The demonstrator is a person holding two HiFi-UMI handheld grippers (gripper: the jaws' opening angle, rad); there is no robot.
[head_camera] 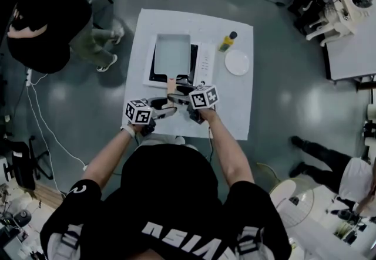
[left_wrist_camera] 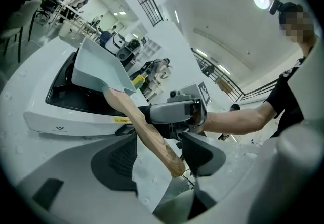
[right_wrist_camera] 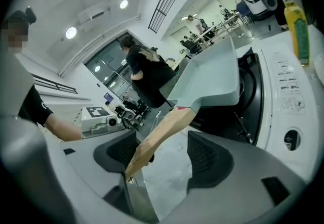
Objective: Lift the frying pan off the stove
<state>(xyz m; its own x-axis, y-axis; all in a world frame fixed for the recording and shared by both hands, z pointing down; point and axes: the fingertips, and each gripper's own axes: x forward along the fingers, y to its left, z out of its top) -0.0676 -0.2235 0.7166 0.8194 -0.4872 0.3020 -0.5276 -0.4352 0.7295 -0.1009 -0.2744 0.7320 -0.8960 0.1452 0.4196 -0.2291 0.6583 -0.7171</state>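
A rectangular grey frying pan (head_camera: 172, 53) sits on the white single-burner stove (head_camera: 205, 62) in the middle of the white table (head_camera: 235, 112). Its wooden handle (head_camera: 171, 85) points toward me. My left gripper (head_camera: 167, 106) and right gripper (head_camera: 181, 95) meet at the handle's near end from either side. In the left gripper view the jaws (left_wrist_camera: 159, 160) stand wide apart, with the handle (left_wrist_camera: 144, 127) running between them and its tip close to the right pad. In the right gripper view the jaws (right_wrist_camera: 162, 154) are likewise open around the handle (right_wrist_camera: 162, 132), which lies nearer the left pad. Neither gripper presses on it.
A yellow oil bottle (head_camera: 228, 41) and a white plate (head_camera: 237, 62) stand to the right of the stove. A person in black (head_camera: 44, 18) stands off the table's far left corner. Cables trail on the floor behind the table.
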